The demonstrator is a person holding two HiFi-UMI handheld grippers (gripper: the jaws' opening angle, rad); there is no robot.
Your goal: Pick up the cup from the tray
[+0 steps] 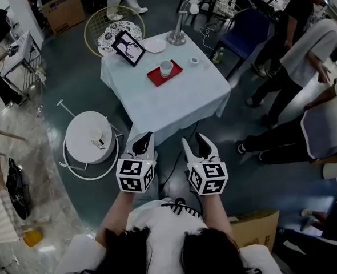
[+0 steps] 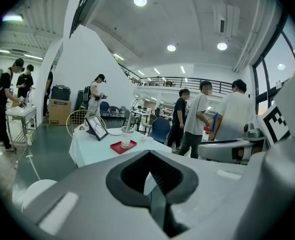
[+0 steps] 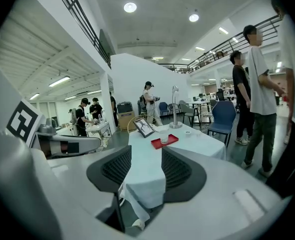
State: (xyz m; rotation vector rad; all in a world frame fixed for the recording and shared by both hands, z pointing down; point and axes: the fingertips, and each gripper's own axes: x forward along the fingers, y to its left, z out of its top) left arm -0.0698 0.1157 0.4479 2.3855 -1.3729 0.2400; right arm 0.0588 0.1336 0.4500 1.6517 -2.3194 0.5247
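A pale cup [image 1: 166,68] stands upright on a red tray [image 1: 157,79] on the far half of a table with a white cloth [image 1: 174,101]. Both grippers are held close to the person's body, well short of the table's near edge. The left gripper [image 1: 143,144] has its jaws together with nothing between them. The right gripper [image 1: 198,146] has its jaws apart and empty. In the left gripper view the cup [image 2: 127,136] and tray [image 2: 123,147] are small and distant beyond the left gripper [image 2: 150,183]. Past the right gripper [image 3: 145,176], the right gripper view shows the cup [image 3: 164,136] on the tray [image 3: 171,141].
A framed picture [image 1: 128,47], a white plate [image 1: 153,44], a lamp base [image 1: 176,37] and a small bowl [image 1: 195,60] share the table. A round white side table [image 1: 88,137] stands at the left, a blue chair [image 1: 243,30] and several people at the right, a cardboard box [image 1: 254,228] nearby.
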